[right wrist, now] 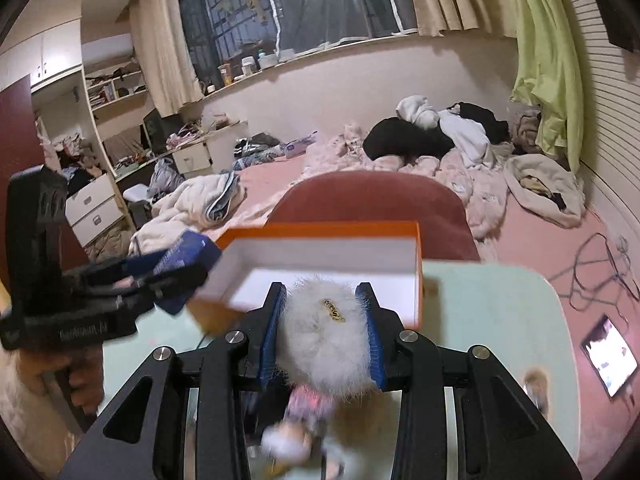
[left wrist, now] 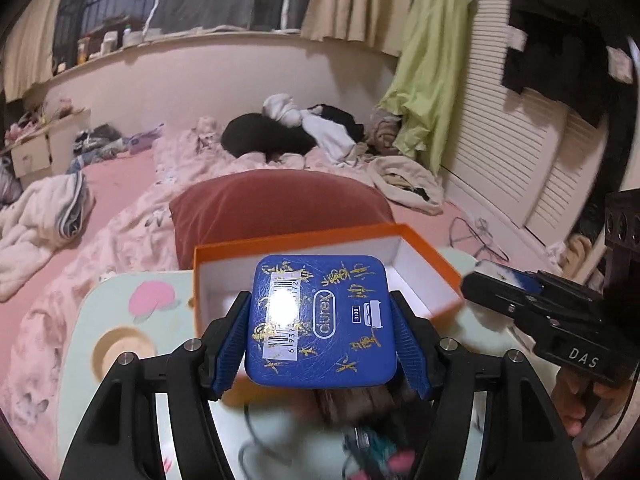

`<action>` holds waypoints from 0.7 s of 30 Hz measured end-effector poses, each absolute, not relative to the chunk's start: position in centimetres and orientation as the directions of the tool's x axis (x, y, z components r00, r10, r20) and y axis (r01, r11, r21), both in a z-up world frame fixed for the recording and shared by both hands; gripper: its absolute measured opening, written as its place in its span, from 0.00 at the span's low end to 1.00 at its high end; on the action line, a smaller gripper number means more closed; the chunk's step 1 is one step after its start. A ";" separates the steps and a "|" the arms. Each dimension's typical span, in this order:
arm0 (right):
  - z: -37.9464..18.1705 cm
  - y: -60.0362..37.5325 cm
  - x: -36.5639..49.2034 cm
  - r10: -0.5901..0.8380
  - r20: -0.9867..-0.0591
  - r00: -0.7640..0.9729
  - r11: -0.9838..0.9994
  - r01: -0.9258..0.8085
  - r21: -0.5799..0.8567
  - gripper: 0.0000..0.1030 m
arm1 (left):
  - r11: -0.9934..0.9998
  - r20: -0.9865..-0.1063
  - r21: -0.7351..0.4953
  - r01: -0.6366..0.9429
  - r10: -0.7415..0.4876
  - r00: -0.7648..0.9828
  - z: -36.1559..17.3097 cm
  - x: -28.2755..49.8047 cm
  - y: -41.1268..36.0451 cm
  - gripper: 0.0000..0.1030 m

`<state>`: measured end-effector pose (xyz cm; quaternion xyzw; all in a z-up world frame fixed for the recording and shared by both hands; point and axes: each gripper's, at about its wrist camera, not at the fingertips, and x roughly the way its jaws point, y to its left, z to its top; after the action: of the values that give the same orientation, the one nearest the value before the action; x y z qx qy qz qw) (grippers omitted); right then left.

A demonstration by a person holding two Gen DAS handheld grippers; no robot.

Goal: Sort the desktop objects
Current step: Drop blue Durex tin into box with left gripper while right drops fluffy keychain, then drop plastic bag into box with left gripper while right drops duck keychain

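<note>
My left gripper (left wrist: 320, 320) is shut on a flat blue box (left wrist: 318, 322) with gold marks and a barcode, held above the table in front of an open orange box (left wrist: 424, 248) with a white inside. My right gripper (right wrist: 322, 312) is shut on a white fluffy pompom (right wrist: 324, 344) with a small gold tag, also raised before the orange box (right wrist: 320, 229). In the right wrist view the left gripper (right wrist: 188, 270) with the blue box (right wrist: 188, 256) shows at the left. The right gripper's body (left wrist: 552, 316) shows at the right of the left wrist view. The orange box looks empty.
A pale green table (right wrist: 500, 320) carries the orange box; blurred small objects (right wrist: 308, 404) lie below the grippers. A red cushion (left wrist: 276, 208) sits behind the table on a pink bed with clothes. A lit phone (right wrist: 610, 354) lies to the right. A hand (left wrist: 572, 400) holds the right gripper.
</note>
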<state>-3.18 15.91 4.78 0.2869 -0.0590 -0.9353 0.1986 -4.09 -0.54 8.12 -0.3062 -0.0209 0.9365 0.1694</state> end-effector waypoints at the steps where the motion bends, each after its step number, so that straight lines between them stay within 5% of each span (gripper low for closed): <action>1: 4.8 15.6 -4.5 -0.402 -0.513 -0.758 -0.916 0.329 0.232 0.36 | -0.945 -0.571 -0.148 -0.290 0.321 -0.755 7.9 -4.9 -0.5 0.64; 8: 1.5 14.9 -10.6 -0.351 -0.644 -0.680 -0.934 0.209 0.289 0.45 | -0.972 -0.616 -0.121 -0.202 0.233 -0.753 4.7 -7.4 -1.0 0.78; 14: 0.7 13.4 -9.0 -0.265 -0.649 -0.713 -0.963 0.233 0.138 0.53 | -0.976 -0.612 -0.049 -0.214 0.198 -0.766 4.3 -6.4 -0.4 0.82; 19: 1.5 13.9 -7.5 -0.277 -0.650 -0.708 -0.960 0.227 0.162 0.53 | -0.957 -0.564 -0.161 -0.241 0.290 -0.773 6.3 -4.1 -1.7 0.82; 21: 2.4 14.2 -6.1 -0.256 -0.628 -0.735 -0.967 0.206 0.153 0.54 | -0.956 -0.533 -0.165 -0.242 0.293 -0.794 7.3 -2.1 -2.4 0.92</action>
<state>-6.06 14.19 2.44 0.3421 -0.0366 -0.9307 0.1239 -2.05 -2.39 7.34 -0.2882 -0.0442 0.9461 0.1413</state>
